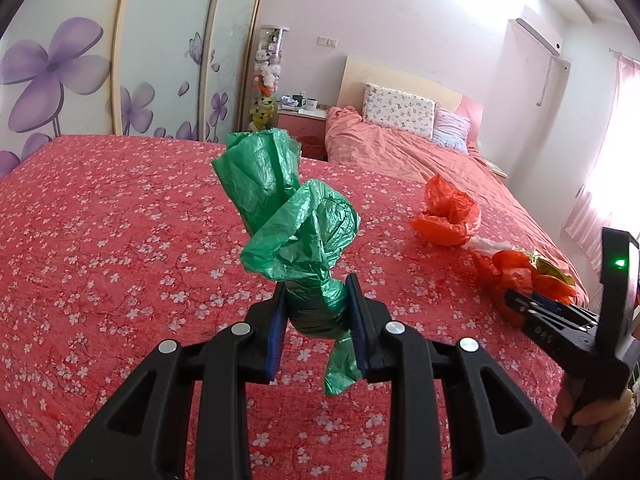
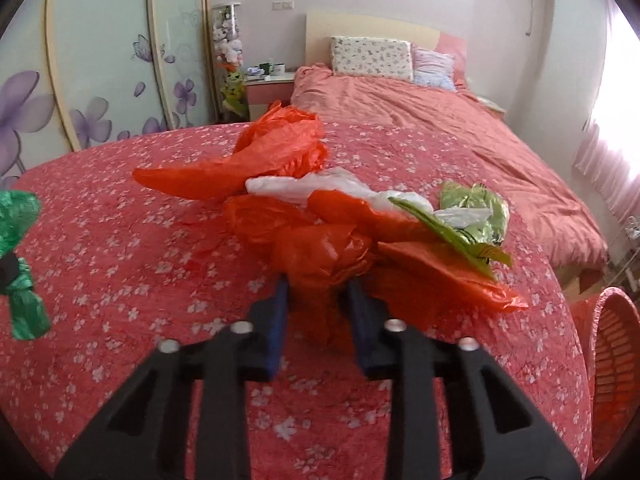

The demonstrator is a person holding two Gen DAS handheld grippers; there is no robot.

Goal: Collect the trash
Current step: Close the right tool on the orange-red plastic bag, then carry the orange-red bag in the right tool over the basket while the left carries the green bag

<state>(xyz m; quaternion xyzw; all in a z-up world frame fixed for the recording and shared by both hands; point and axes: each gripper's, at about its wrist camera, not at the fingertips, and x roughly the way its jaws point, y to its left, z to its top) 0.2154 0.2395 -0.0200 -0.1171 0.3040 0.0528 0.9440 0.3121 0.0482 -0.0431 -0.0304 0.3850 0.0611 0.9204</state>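
Observation:
A crumpled green plastic bag [image 1: 296, 236] stands up from my left gripper [image 1: 316, 300], which is shut on its twisted lower end above the red flowered bedspread [image 1: 120, 240]. The same green bag [image 2: 20, 260] shows at the left edge of the right wrist view. My right gripper [image 2: 318, 300] has its blue pads pressed on an orange plastic bag [image 2: 324, 256] at the front of a trash pile. That pile holds more orange bags [image 2: 260, 160], a white bag [image 2: 320, 188] and green wrappers [image 2: 472, 220]. From the left wrist view, the right gripper [image 1: 516, 300] bites the orange pile [image 1: 516, 272].
An orange plastic basket [image 2: 616, 360] stands on the floor at the right of the bed. Another orange bag [image 1: 448, 216] lies farther back. Pillows [image 2: 372, 58], a pink duvet [image 2: 440, 120], a bedside table [image 2: 268, 84] and a flowered wardrobe [image 1: 80, 72] lie beyond.

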